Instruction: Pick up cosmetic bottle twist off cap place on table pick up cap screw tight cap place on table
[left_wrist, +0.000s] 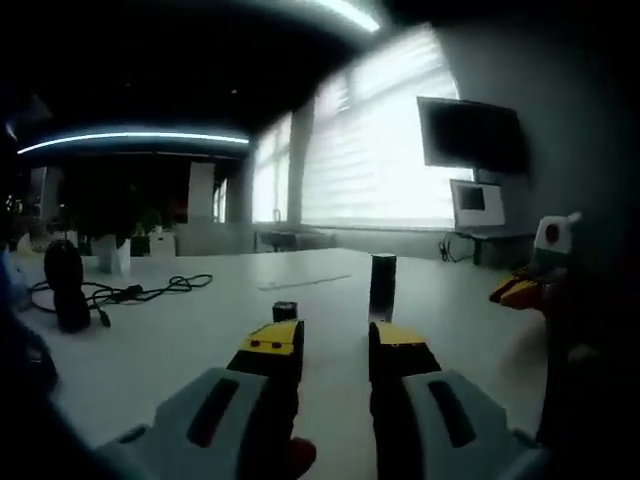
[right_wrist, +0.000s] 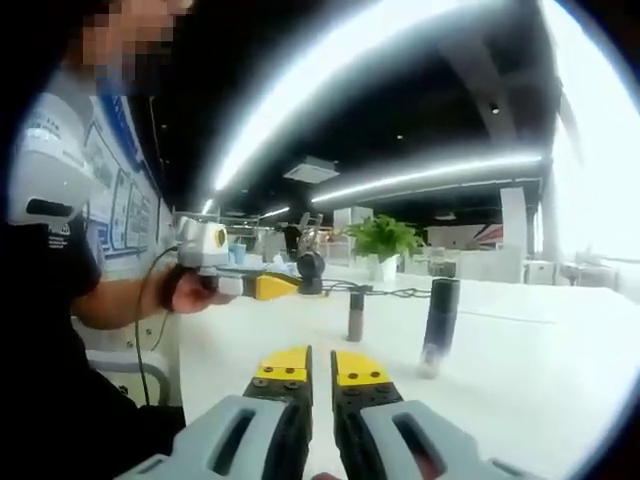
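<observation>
Both pairs of fingers hold nothing: the left gripper (left_wrist: 335, 345) has its fingers spread with a clear gap between the yellow tips, while the right gripper (right_wrist: 320, 368) keeps its fingers nearly together. Beyond them, on the white tabletop (left_wrist: 180, 330), the dark cosmetic bottle (left_wrist: 382, 286) stands upright, well in from the edges, with its small cap (left_wrist: 285, 310) apart beside it. Farther off, a black cable (left_wrist: 130, 291) lies coiled near the tabletop's far edge.

Left gripper (left_wrist: 334, 345) apart, right gripper (right_wrist: 321, 366) nearly closed.
</observation>
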